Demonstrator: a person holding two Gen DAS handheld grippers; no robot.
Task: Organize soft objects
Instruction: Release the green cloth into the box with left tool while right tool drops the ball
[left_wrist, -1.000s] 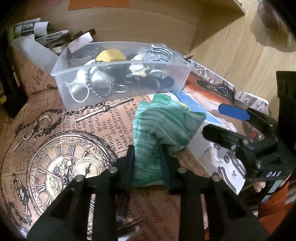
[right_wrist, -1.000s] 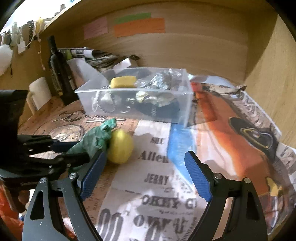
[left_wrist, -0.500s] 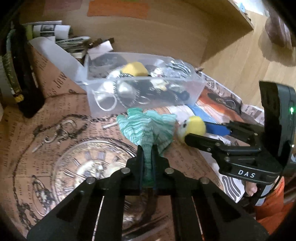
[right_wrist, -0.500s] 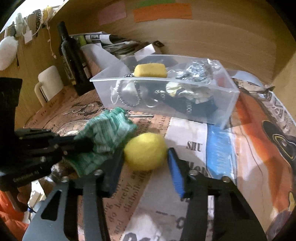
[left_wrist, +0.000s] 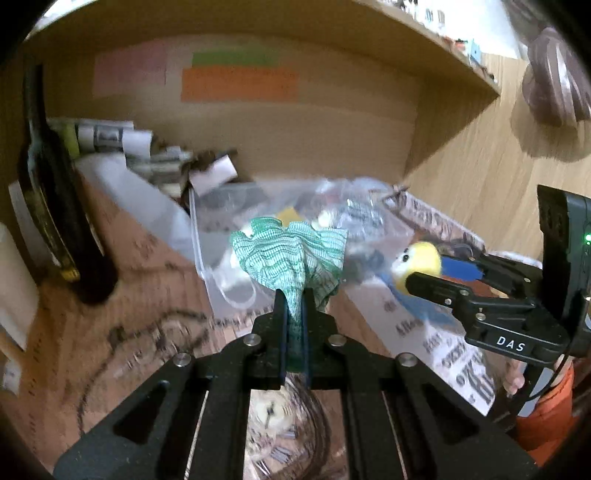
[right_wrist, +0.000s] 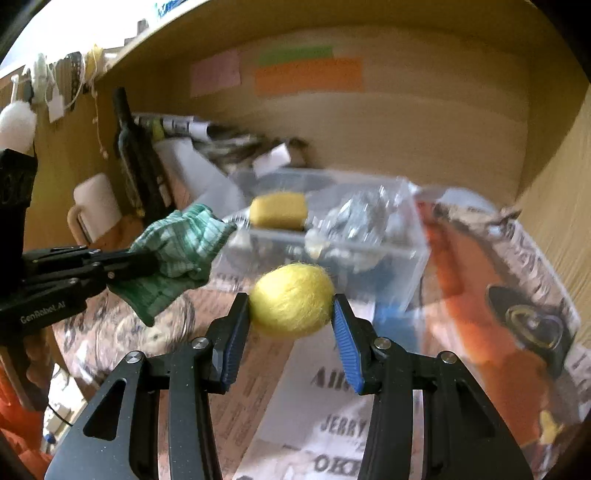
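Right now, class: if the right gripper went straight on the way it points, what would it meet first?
Probably the clear plastic bin just beyond the yellow fuzzy ball held by the right gripper; depth is unclear.

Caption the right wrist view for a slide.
Right gripper clamps a yellow felt ball; left gripper holds a green cloth.

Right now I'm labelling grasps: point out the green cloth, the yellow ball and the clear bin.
green cloth (left_wrist: 291, 254), left wrist view, fanned top.
yellow ball (right_wrist: 291, 300), right wrist view, fuzzy middle.
clear bin (right_wrist: 413, 258), right wrist view, front wall.
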